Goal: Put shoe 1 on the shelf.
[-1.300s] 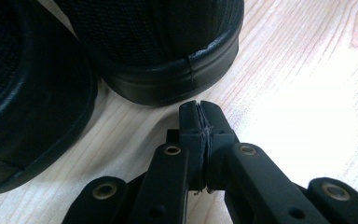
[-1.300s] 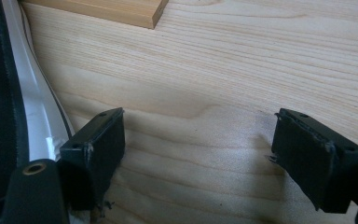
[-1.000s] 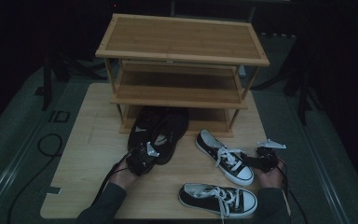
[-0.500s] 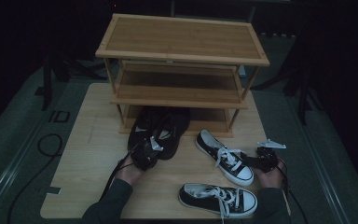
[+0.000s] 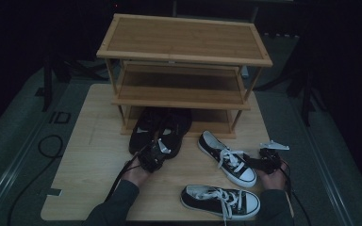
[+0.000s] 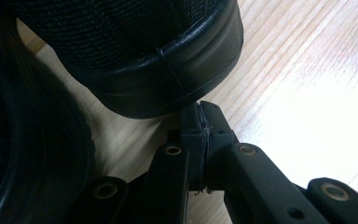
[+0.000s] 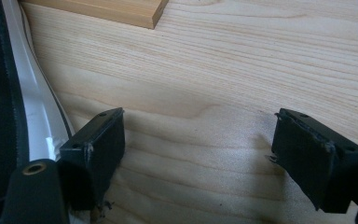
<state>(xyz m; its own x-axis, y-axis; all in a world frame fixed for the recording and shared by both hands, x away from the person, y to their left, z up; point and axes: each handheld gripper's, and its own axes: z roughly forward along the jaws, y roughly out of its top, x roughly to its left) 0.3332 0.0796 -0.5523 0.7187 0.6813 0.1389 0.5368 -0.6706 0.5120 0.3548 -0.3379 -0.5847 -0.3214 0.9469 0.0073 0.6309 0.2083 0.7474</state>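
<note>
The left gripper (image 6: 199, 122), jaws together and holding nothing, touches the heel of a black shoe (image 6: 135, 51) lying before the rack (image 5: 184, 101). A sideways push could turn it. The right gripper (image 7: 198, 158) stands open beside a sneaker (image 5: 227, 157).

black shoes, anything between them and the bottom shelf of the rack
Nothing visible. The black shoes already have their toes under the rack's lowest shelf, and the shelf beyond them looks bare. The shut left hand-held gripper sits at their heels; the sneakers lie off to the right.

Dark shoes (image 5: 160, 129) lie under the rack (image 5: 184, 70) — sneakers (image 5: 228, 157) rightward.
</note>
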